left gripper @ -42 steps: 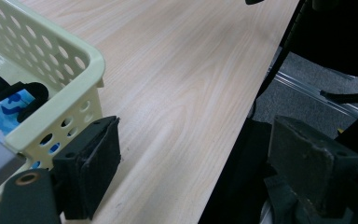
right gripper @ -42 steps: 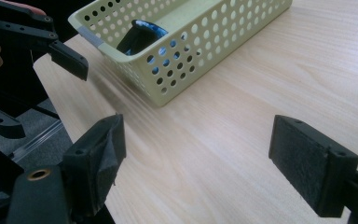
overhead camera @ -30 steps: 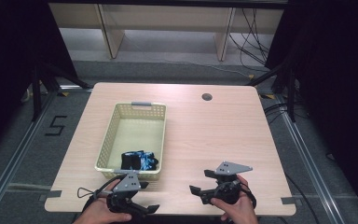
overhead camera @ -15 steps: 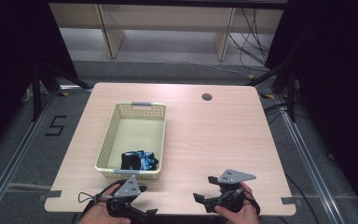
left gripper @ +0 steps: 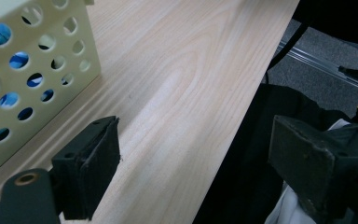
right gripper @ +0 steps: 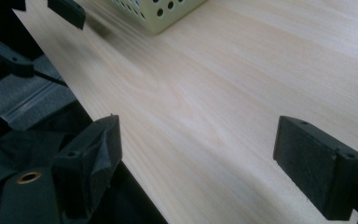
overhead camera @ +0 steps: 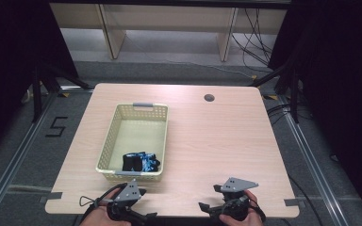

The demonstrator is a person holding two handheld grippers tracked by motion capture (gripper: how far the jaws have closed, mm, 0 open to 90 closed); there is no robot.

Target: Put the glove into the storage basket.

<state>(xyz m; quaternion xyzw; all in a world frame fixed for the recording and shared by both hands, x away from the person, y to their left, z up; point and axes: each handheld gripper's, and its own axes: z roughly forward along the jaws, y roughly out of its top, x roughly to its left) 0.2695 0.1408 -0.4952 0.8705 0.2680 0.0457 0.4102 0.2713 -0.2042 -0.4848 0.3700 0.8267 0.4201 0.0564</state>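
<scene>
Both sets of jaws stand wide apart and hold nothing. The left gripper (overhead camera: 143, 217) and right gripper (overhead camera: 206, 207) sit at the table (overhead camera: 217, 141) near edge. The blue-black cloth (overhead camera: 140, 162) lies inside the basket (overhead camera: 134, 108), near end. Judgement: placement appears complete; nothing visible remains.

cloth (overhead camera: 140, 162) in basket (overhead camera: 136, 113), both tools at table's (overhead camera: 217, 141) near edge

High cam overhead; tong cams low, sharing basket (overhead camera: 134, 141) corner.
</scene>
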